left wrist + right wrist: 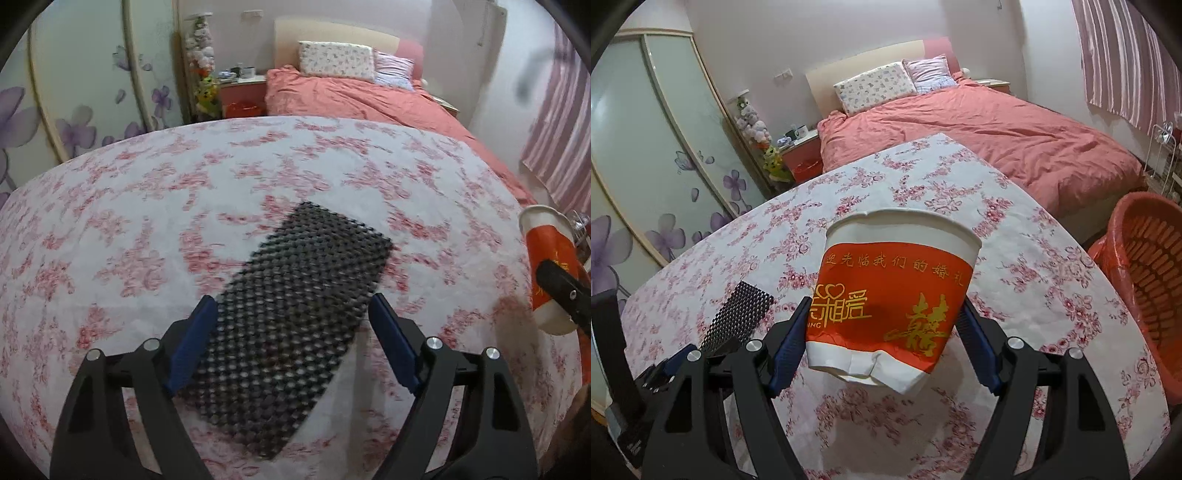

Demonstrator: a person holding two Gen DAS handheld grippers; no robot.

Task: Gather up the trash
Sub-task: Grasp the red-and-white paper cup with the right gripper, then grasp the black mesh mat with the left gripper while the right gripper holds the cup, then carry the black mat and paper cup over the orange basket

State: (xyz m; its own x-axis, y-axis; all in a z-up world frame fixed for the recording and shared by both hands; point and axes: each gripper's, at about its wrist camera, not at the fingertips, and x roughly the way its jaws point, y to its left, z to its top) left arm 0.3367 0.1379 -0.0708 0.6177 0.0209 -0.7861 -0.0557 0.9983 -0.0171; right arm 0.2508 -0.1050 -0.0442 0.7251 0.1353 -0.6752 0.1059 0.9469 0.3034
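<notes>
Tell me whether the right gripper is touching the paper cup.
Touching. In the right wrist view the right gripper has both blue pads pressed against the sides of the paper cup, whose base is dented and lifted off the floral tablecloth.

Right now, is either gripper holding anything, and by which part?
The right gripper holds the paper cup by its lower sides, off the table. The left gripper is open over the black mat, holding nothing.

Between the left gripper (pixel 291 314) fingers: black mesh mat (pixel 295 314), flat on the floral tablecloth (pixel 147 206); open cloth ahead and leftward. Right of the right gripper (pixel 884 317), beyond the table edge: orange basket (pixel 1145 266), mouth unobstructed.
</notes>
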